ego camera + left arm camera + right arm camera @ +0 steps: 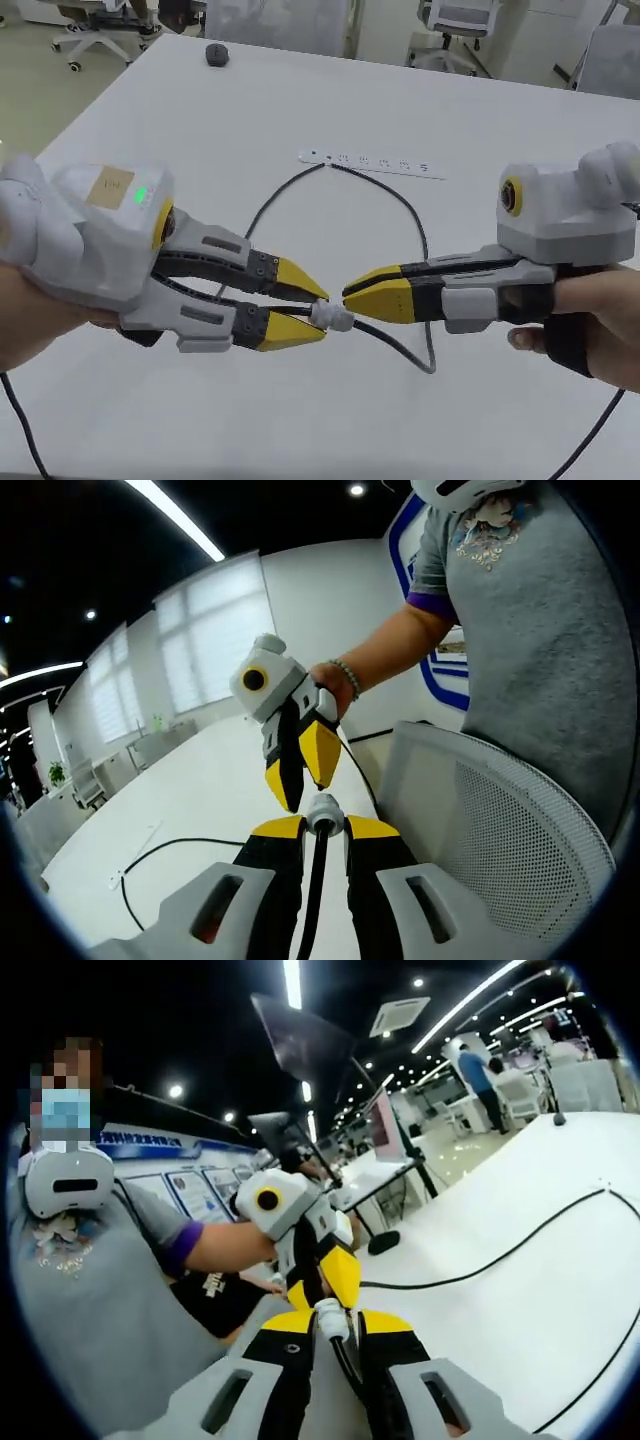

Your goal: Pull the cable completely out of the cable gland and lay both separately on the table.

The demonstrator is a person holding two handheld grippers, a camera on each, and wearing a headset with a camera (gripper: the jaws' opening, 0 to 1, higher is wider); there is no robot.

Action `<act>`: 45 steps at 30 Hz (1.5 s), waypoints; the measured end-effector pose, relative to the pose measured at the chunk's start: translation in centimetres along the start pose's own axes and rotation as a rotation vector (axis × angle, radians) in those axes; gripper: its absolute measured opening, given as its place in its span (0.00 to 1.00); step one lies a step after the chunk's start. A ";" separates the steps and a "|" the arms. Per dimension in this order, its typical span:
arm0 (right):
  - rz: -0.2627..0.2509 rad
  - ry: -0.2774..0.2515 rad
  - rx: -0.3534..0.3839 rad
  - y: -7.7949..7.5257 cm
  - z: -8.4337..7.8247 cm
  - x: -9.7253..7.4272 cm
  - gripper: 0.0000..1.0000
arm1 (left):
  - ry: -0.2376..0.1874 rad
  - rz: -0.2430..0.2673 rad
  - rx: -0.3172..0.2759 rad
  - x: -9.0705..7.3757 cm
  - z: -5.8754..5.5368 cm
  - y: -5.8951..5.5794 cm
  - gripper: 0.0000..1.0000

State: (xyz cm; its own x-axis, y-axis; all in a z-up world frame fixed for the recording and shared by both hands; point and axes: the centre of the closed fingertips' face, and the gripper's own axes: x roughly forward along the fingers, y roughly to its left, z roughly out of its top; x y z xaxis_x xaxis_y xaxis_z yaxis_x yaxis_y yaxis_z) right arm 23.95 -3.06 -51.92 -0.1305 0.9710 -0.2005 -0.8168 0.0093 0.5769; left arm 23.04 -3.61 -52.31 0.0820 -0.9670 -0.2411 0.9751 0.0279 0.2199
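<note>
Near the table's near edge, my left gripper clamps the gland. My right gripper meets it from the right, over the cable; I cannot tell its grip.

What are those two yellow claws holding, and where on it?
The left gripper pinches the white cable gland itself; the right gripper seems to grip the black cable right beside it.

Bright, even overhead light; soft shadows on the table; fisheye views bend at edges.
</note>
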 end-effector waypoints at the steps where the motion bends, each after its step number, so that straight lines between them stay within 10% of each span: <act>1: 0.032 0.001 0.029 0.4 -0.2 0.1 0.15 | -0.004 -0.002 -0.001 0.0 0.1 0.0 0.15; 19: 0.148 0.032 0.177 1.7 -1.6 0.4 0.09 | 0.005 -0.036 0.087 0.4 0.9 -1.1 0.15; 45: -0.327 0.316 -0.871 -1.0 -1.8 1.4 0.08 | 0.026 0.057 -0.125 0.1 -1.7 0.8 0.15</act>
State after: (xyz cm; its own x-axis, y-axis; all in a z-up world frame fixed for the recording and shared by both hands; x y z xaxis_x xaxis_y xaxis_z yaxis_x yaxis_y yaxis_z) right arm 23.63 -2.15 -54.20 0.1355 0.8420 -0.5222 -0.9516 -0.0361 -0.3051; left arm 24.19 -3.25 -53.76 0.1413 -0.9563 -0.2561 0.9867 0.1152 0.1143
